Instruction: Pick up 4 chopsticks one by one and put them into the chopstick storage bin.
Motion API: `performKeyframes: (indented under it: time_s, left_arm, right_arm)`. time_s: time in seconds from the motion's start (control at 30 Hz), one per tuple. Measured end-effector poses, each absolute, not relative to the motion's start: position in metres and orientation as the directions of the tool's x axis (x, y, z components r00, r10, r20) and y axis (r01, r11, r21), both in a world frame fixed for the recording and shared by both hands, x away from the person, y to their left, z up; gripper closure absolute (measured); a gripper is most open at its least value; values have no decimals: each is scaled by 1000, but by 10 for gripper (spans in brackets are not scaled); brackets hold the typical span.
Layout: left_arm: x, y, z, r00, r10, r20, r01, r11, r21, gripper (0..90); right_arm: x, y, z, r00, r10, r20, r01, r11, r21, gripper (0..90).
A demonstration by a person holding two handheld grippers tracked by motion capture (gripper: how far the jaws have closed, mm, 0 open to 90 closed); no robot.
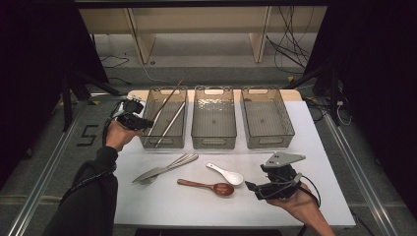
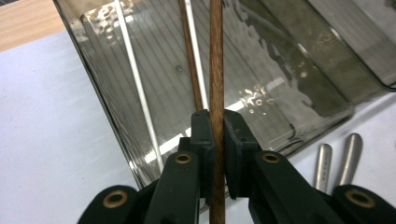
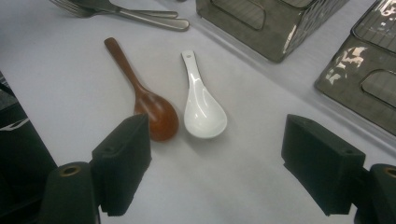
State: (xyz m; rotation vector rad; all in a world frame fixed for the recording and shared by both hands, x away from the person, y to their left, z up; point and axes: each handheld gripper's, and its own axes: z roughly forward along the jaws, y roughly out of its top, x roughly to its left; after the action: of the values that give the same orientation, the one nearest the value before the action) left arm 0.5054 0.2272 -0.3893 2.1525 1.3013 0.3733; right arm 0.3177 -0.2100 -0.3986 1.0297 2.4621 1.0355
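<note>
My left gripper (image 1: pixel 145 122) is at the left side of the left clear bin (image 1: pixel 147 142), shut on a brown wooden chopstick (image 1: pixel 168 99) that slants up over the bin. In the left gripper view the jaws (image 2: pixel 218 135) pinch that chopstick (image 2: pixel 215 65) above the bin's floor, where a second brown chopstick (image 2: pixel 190 60) and a pale one (image 2: pixel 134 74) lie. My right gripper (image 1: pixel 265 186) rests near the table's front right, open, with nothing between its pads (image 3: pixel 215 172). Just ahead of it lie a wooden spoon (image 3: pixel 145 99) and a white ceramic spoon (image 3: pixel 201 108).
The middle bin (image 1: pixel 214 142) and the right bin (image 1: pixel 290 129) stand in a row behind the cutlery. A metal fork and a flat metal utensil (image 1: pixel 164 168) lie left of the spoons. The white table (image 1: pixel 162 206) ends just in front of my hands.
</note>
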Motion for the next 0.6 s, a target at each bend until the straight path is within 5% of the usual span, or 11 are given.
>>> performKeyframes:
  time_s: [0.6]
  left_arm:
    - [518, 229, -403, 433, 897, -86, 753, -308, 581, 828]
  right_arm:
    - [317, -210, -398, -713, 701, 18, 506, 495, 706, 253]
